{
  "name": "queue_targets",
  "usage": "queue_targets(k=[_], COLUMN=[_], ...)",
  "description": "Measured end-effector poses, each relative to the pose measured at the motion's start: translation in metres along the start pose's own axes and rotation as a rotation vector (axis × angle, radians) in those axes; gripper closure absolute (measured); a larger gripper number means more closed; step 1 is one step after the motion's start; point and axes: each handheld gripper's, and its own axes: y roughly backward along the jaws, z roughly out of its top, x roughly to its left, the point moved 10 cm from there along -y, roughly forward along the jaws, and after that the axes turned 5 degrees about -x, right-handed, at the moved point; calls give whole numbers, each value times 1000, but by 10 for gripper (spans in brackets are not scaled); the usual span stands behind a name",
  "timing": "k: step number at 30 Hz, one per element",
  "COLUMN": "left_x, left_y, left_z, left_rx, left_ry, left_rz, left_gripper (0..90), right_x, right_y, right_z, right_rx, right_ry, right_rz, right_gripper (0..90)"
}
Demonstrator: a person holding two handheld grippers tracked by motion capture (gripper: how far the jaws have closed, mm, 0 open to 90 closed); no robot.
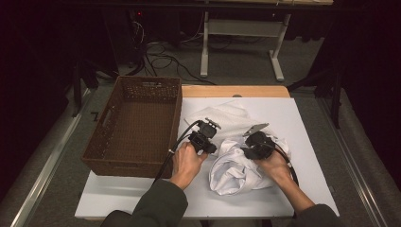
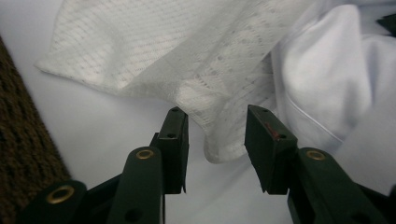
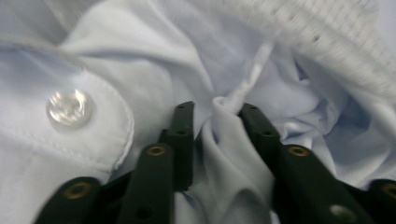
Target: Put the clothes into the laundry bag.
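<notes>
Empty brown woven basket (image 1: 135,124) sits far left on the white counter (image 1: 307,142); left gripper (image 1: 204,140) hangs released, jaws parted off the white mesh-knit cloth (image 2: 187,60). Right gripper (image 1: 255,147), jaws part-open, has a ridge of the crumpled pale-blue buttoned shirt (image 3: 140,51) between them, grip unclear. Shirt's light, limp, probably slippery: pinch a thick fold or placket; the button (image 3: 69,108) reads clearly from the right gripper view.

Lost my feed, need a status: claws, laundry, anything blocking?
Left claw open at the mesh cloth corner. Right claw around a shirt fold. Basket left, nothing blocking.
</notes>
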Motion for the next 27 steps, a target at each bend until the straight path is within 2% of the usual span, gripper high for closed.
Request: queue_targets(k=[3, 5, 7, 10, 14, 17, 21, 25, 27], left_x=[-3, -5, -8, -13, -22, -24, -19, -13, -13], left_y=[8, 13, 15, 7, -5, -17, -38, -58, -62], left_z=[1, 1, 1, 0, 0, 2, 1, -2, -2], left_rx=[-8, -2, 9, 36, 40, 47, 62, 82, 72], left_ry=[-24, -44, -49, -54, -51, -61, -35, 1, 16], left_rz=[-5, -12, -41, -62, -83, -63, -49, -50, -53], left_gripper=[615, 653, 687, 701, 700, 658, 652, 606, 582], right_x=[1, 2, 5, 6, 5, 5, 5, 6, 6], right_y=[-7, -10, -15, -17, -17, -16, -11, 1, 4], right_z=[-7, -10, -11, -12, -13, -13, -10, 4, 11], right_rx=[39, 68, 81, 90, 75, 69, 41, -40, -65], right_ry=[13, 29, 48, 40, 19, 12, -25, -37, -35], right_rz=[6, 6, 3, 4, 19, 24, 38, 35, 31], right_gripper=[802, 812, 814, 814, 813, 807, 732, 603, 541])
